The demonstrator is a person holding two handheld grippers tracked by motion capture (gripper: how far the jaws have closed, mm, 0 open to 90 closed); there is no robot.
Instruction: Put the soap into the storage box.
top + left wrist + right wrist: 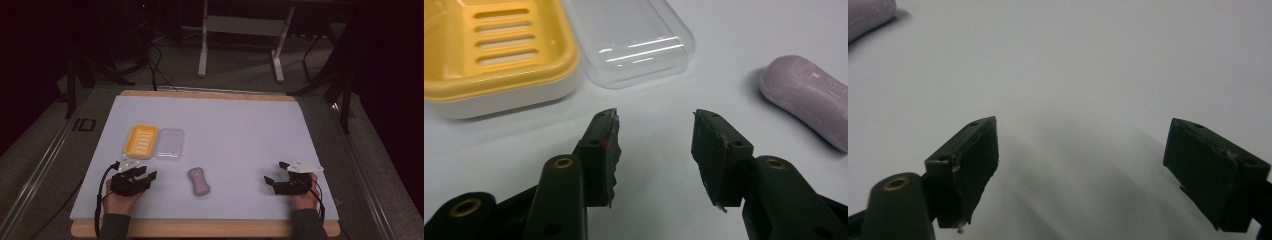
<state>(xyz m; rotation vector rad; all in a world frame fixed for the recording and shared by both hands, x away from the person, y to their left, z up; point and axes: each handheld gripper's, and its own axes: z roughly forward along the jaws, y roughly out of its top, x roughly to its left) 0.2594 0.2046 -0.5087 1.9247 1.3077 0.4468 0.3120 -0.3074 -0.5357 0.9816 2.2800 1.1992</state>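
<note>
Left gripper low over white table near front-left, jaws apart, empty. Right gripper near front-right, jaws wide apart, empty. Purple soap bar lies between grippers, nearer left one. Yellow soap dish beyond left gripper, clear lid just beside dish

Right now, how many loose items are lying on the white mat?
3: a yellow soap dish far left, a clear lid right beside it, and a purple soap bar nearer the person.
</note>
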